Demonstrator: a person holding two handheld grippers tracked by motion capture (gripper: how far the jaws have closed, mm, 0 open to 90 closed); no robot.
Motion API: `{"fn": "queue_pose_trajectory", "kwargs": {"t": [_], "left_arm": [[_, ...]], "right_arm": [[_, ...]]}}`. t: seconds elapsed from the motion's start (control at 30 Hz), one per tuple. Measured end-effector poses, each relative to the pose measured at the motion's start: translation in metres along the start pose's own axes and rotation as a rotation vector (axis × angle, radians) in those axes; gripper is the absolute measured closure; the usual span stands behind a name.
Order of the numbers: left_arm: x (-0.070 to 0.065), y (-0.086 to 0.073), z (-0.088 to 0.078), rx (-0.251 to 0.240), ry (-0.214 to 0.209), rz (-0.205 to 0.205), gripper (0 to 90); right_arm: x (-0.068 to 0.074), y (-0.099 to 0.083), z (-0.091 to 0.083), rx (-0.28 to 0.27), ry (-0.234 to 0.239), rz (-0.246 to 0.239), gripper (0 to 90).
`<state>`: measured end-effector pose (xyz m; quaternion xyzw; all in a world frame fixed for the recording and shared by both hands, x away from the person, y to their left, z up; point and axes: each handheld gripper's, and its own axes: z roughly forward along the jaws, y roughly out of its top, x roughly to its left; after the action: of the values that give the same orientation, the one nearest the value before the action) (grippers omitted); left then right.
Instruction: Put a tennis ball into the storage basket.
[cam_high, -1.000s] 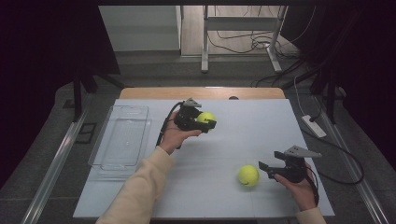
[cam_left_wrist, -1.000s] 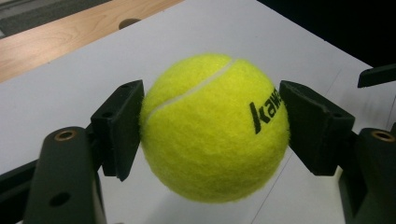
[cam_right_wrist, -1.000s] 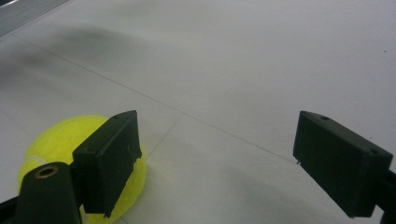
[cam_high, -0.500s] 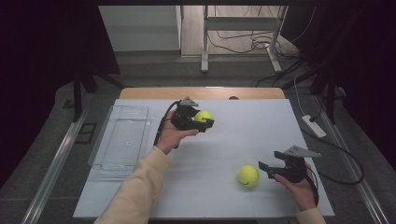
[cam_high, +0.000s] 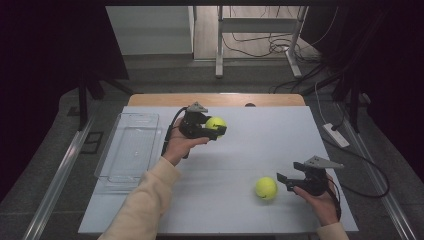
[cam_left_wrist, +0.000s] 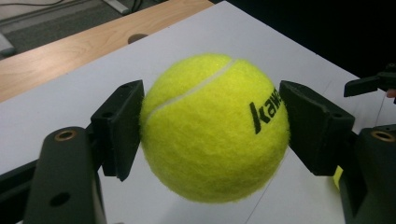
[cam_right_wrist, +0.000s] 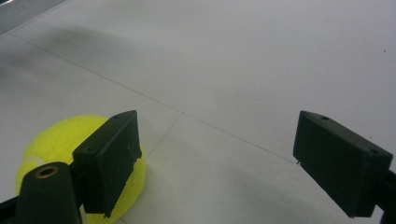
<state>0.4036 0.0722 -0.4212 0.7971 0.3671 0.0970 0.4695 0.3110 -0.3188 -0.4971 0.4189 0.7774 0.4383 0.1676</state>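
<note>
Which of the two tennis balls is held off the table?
The far tennis ball, clamped in the left tongs above the table. The near tennis ball lies on the white table.

Setting: a lab or recording room, not a home. A white desk (cam_high: 280, 135) with a bare wooden strip at its far edge stands on a grey floor (cam_high: 165, 75). Dark curtains (cam_high: 50, 60) close off both sides. Beyond the desk, loose cables (cam_high: 250, 42) lie on the floor around the metal legs of a frame (cam_high: 220, 45). A power strip (cam_high: 336, 135) lies on the floor at the right, its cable running off. Metal rails (cam_high: 60, 172) run along both sides of the desk. A clear plastic tray (cam_high: 131, 150) sits at the left edge.
</note>
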Motion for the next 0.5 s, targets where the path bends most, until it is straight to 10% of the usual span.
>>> {"fn": "queue_pose_trajectory", "kwargs": {"t": [0.5], "left_arm": [[0.012,-0.003,-0.028,-0.033,0.052,-0.011,27.1]], "right_arm": [[0.0,0.001,0.0,-0.001,0.0,-0.002,15.1]]}}
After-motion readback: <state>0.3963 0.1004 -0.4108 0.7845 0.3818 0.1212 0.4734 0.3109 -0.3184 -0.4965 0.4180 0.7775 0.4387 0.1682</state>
